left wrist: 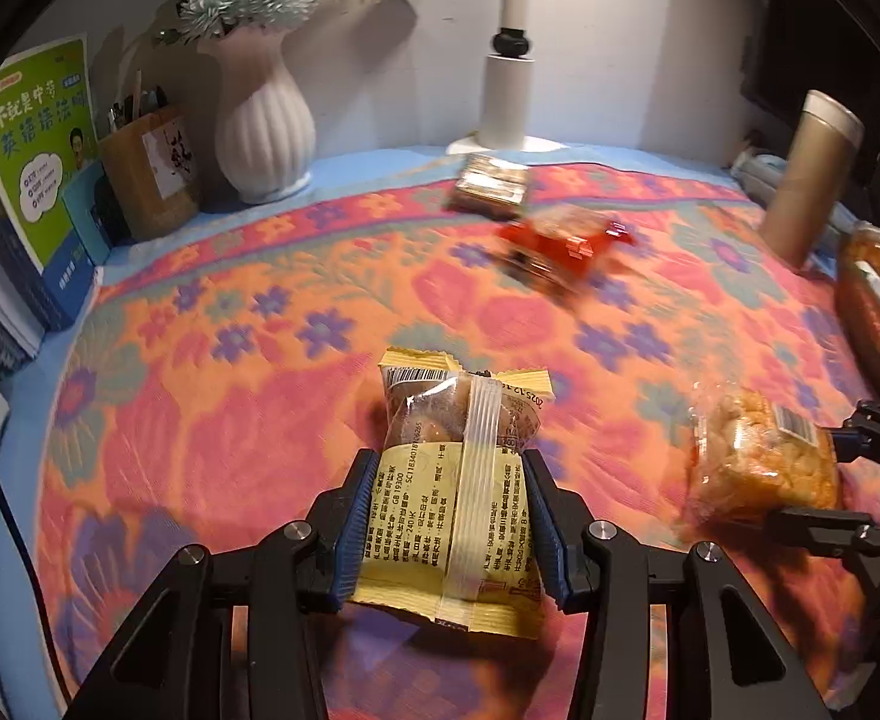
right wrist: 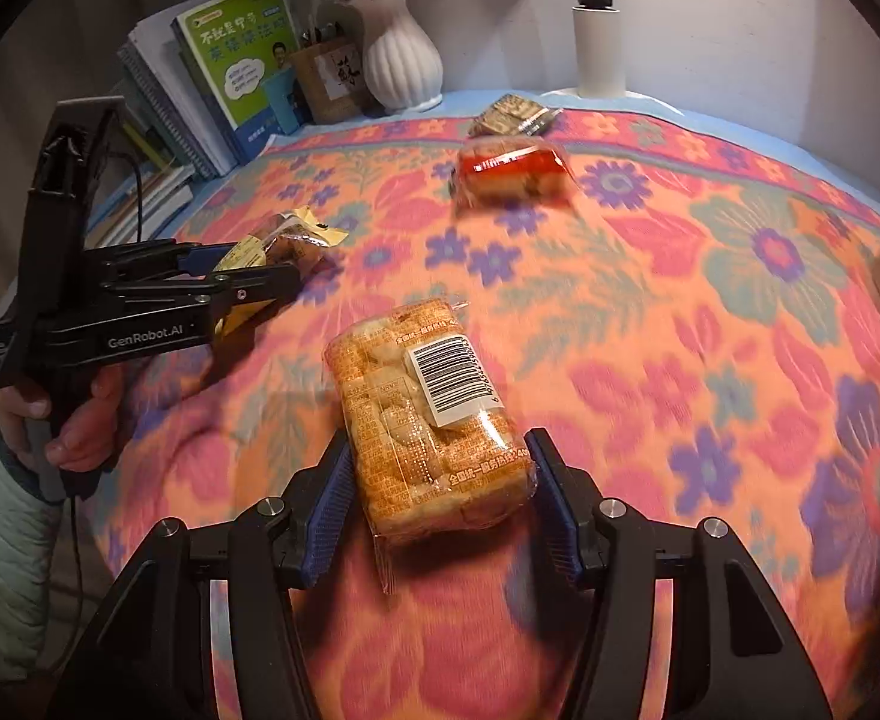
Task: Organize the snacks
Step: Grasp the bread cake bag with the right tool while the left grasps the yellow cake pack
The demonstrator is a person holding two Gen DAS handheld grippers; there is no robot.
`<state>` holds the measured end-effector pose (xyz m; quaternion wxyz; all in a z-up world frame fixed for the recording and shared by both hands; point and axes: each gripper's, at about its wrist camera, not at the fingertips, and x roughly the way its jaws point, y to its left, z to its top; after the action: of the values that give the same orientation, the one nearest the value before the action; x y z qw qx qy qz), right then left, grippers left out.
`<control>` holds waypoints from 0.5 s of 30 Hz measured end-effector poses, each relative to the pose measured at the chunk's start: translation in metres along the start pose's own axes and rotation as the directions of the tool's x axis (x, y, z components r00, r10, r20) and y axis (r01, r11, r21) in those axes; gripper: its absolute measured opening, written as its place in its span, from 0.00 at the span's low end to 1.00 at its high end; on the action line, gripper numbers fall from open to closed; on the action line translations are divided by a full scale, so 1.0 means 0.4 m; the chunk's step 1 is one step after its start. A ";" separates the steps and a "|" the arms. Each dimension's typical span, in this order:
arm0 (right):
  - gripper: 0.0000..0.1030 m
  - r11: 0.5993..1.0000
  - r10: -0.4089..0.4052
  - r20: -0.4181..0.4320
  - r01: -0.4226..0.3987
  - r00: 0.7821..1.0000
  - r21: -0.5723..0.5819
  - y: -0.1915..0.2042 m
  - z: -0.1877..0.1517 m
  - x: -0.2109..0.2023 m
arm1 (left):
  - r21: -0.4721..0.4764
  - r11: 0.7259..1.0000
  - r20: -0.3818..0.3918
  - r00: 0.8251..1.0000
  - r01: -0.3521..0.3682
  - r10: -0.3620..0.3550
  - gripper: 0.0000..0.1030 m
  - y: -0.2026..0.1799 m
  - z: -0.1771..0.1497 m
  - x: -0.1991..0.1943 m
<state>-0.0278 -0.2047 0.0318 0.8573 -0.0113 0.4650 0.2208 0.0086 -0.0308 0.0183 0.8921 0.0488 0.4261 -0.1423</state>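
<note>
My left gripper [left wrist: 449, 480] is shut on a yellow-wrapped cake packet [left wrist: 464, 468], held over the flowered cloth; it also shows in the right wrist view [right wrist: 278, 246]. My right gripper [right wrist: 440, 468] is shut on an orange bread packet with a barcode label [right wrist: 428, 414], which also shows at the right of the left wrist view [left wrist: 758, 456]. A red-banded snack pack [right wrist: 509, 171] and a brownish cracker pack [right wrist: 512, 114] lie on the cloth further back.
At the back stand a white vase [left wrist: 263, 120], a pen holder [left wrist: 152, 174], books [left wrist: 38, 162] and a white lamp base [left wrist: 509, 96]. A tan cylinder [left wrist: 806, 180] and a bagged bread loaf [left wrist: 878, 312] are at the right.
</note>
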 end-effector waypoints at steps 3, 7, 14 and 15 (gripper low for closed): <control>0.54 1.000 -0.010 -0.006 0.010 1.000 -0.005 0.002 -0.052 -0.038 | -0.017 0.999 0.032 0.998 0.047 -0.046 0.44 -0.051 -0.023 -0.029; 0.56 1.000 -0.016 -0.008 0.016 1.000 -0.006 0.000 -0.094 -0.069 | -0.024 0.997 0.070 0.995 0.075 -0.073 0.44 -0.095 -0.037 -0.037; 0.64 0.999 -0.046 0.009 0.046 0.999 0.017 0.006 -0.096 -0.064 | -0.031 0.998 0.123 0.991 0.048 -0.044 0.44 -0.083 -0.051 -0.050; 0.65 0.998 -0.059 0.011 0.059 0.998 0.008 0.012 -0.096 -0.061 | -0.036 0.998 0.120 0.992 0.049 -0.044 0.44 -0.080 -0.052 -0.049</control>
<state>-0.0716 -0.2180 0.0304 0.8661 -0.0204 0.4603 0.1937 -0.0281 -0.0530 0.0216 0.9132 0.0130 0.3757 -0.1575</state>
